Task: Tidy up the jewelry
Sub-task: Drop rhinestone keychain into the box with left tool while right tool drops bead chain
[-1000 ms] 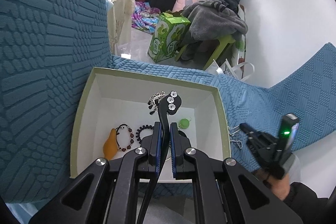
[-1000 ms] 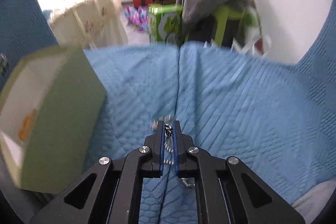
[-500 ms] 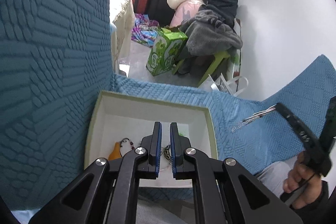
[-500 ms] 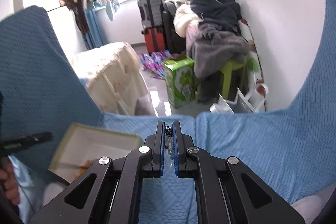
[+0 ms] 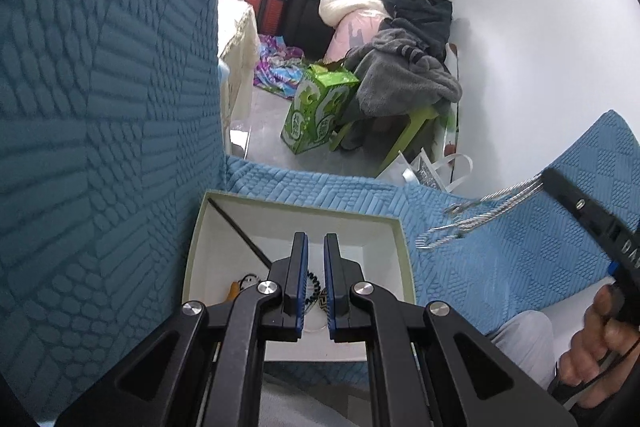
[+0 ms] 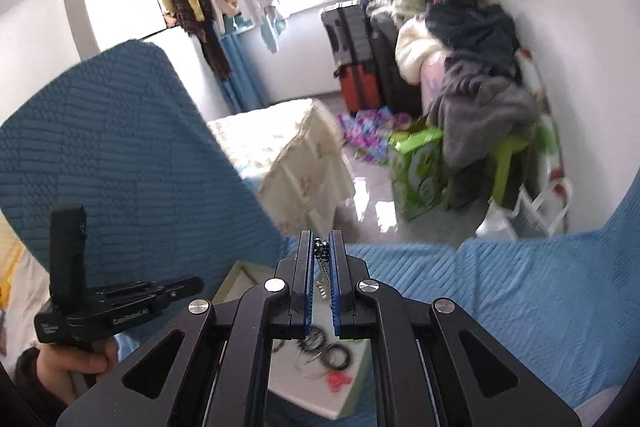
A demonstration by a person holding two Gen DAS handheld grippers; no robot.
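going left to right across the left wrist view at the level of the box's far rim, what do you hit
dark teal textured sofa back → pale green open box with white inside → silver chain necklace hanging in the air → black right gripper shut on it

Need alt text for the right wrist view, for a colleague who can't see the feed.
The right tongs are shut on a silver chain, held above a white box of jewelry on a blue sofa cover. At lower left a hand holds the left tongs. Behind is a cluttered room with hanging clothes and suitcases.
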